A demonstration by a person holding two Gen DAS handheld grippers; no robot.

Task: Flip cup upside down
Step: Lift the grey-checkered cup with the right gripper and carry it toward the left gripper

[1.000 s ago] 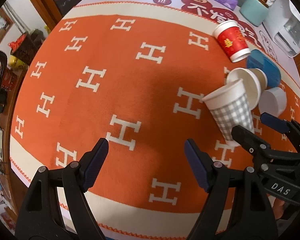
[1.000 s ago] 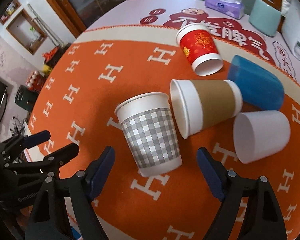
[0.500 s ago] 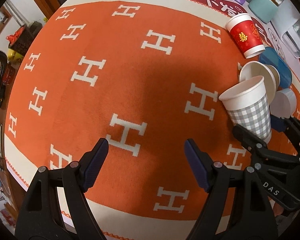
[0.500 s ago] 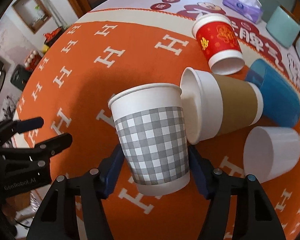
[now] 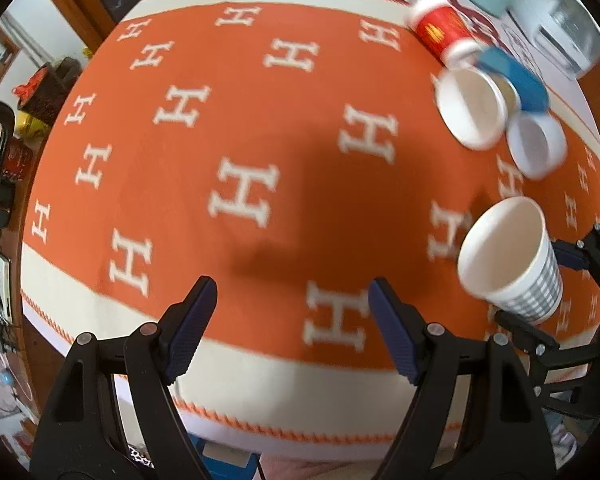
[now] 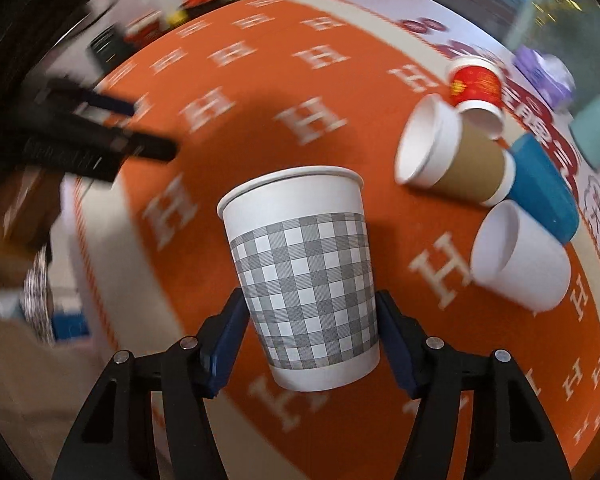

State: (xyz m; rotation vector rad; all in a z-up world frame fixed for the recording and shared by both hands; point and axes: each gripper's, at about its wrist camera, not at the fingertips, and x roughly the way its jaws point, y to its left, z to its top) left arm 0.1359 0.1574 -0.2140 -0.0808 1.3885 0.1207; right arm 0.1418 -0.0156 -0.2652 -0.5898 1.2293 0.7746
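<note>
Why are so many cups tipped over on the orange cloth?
Four cups lie on their sides in a cluster: the red cup, brown-sleeved cup, blue cup and white cup. Nothing looks spilled.

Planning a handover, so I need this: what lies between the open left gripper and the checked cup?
Nothing but bare orange cloth. The left wrist view shows the left gripper open, apart from the checked cup clamped in the right gripper.

Cup [image 6: 304, 276] sits btwn my right jaws, above the cloth [image 6: 340, 92]; four cups [image 6: 452, 160] lie ahead-right.
</note>
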